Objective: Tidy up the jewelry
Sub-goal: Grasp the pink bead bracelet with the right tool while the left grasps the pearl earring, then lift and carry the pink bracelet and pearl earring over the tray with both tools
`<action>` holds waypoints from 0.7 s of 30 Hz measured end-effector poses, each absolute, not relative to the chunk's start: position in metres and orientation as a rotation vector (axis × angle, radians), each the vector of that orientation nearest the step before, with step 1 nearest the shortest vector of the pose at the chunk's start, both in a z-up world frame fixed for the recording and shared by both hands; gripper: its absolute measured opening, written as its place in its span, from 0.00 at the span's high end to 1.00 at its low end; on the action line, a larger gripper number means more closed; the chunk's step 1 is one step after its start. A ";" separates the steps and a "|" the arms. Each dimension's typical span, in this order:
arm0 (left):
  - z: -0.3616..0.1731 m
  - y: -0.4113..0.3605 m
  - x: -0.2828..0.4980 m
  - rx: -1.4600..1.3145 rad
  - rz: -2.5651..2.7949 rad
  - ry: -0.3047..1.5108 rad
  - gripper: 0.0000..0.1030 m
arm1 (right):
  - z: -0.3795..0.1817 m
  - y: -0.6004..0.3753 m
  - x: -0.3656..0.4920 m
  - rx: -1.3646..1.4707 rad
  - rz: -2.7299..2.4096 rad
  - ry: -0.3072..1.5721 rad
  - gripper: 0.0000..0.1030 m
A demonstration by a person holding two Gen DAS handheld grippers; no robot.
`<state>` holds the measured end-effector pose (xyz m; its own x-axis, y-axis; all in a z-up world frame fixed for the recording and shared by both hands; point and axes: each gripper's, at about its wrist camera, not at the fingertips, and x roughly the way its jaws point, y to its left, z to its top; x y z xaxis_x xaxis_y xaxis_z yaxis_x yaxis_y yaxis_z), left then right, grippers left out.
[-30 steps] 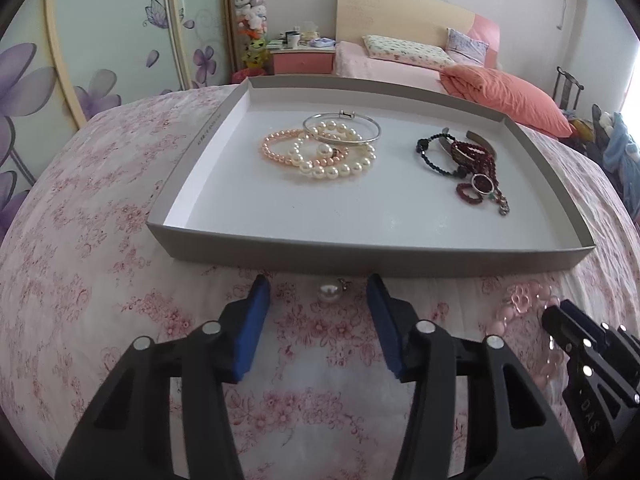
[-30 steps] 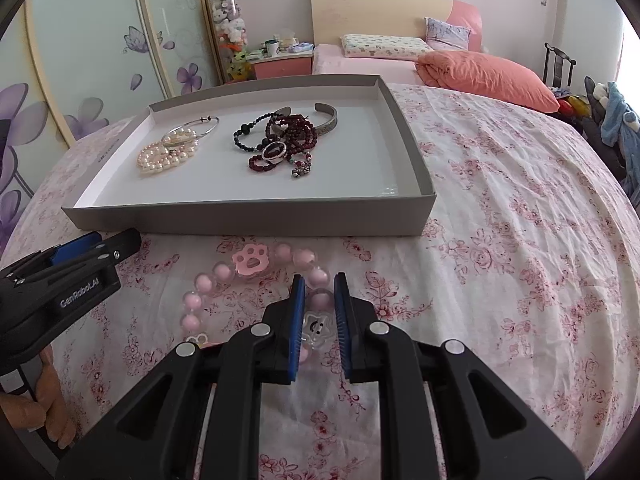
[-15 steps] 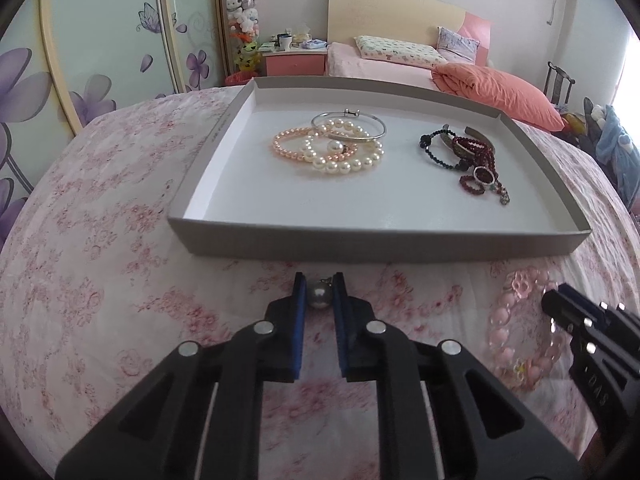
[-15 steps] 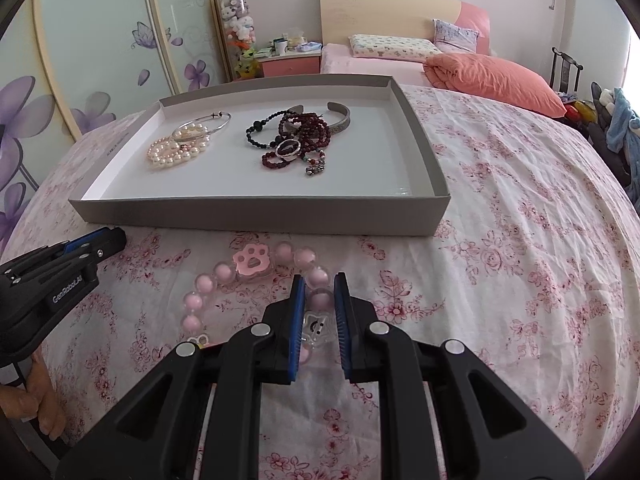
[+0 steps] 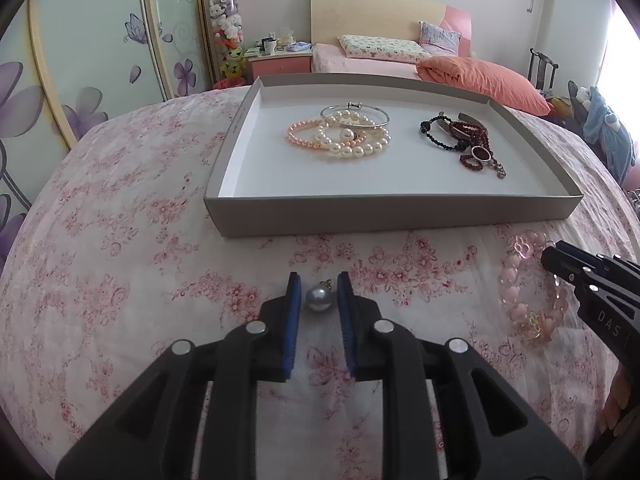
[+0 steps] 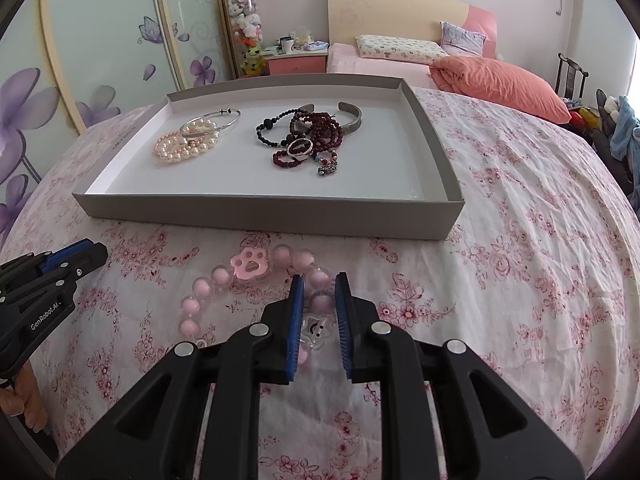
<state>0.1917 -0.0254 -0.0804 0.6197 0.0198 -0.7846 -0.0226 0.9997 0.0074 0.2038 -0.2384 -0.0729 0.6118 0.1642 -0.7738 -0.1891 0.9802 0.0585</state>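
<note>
A grey tray (image 5: 392,216) on the floral bed holds pearl bracelets (image 5: 344,138) and dark bead jewelry (image 5: 464,136); the tray also shows in the right wrist view (image 6: 264,216). My left gripper (image 5: 319,286) is shut on a single pearl earring (image 5: 319,299) in front of the tray, low over the sheet. My right gripper (image 6: 319,288) is shut on a pink bead bracelet (image 6: 224,280) with a paw charm (image 6: 253,263), which lies on the sheet. That bracelet also shows in the left wrist view (image 5: 516,300).
The pink floral bedsheet (image 6: 520,240) covers the whole surface. A second bed with an orange pillow (image 5: 476,76) and a pink nightstand (image 5: 280,64) stand behind. A wardrobe with flower decals (image 5: 100,60) is on the left.
My left gripper closed around the pearl earring and pulled back from the tray with it. My right gripper stays shut on the pink bracelet and barely moved.
</note>
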 end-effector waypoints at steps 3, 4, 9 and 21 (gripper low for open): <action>-0.080 -0.025 0.192 -0.001 0.019 0.902 0.85 | -0.072 -0.241 0.204 -0.018 0.208 0.888 0.84; -0.080 -0.025 0.192 0.000 0.015 0.902 0.86 | -0.072 -0.242 0.204 -0.015 0.210 0.887 0.85; -0.080 -0.021 0.188 -0.014 0.006 0.904 0.86 | -0.065 -0.244 0.199 0.003 0.228 0.850 0.86; -0.068 -0.004 0.172 -0.053 0.024 0.867 0.86 | -0.033 -0.241 0.180 0.073 0.314 0.743 0.86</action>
<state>0.1725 -0.0037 -0.0679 0.6473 -0.0005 -0.7622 -0.0425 0.9984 -0.0367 0.1802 -0.2411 -0.0328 0.6923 0.3065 -0.6533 -0.2554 0.9508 0.1754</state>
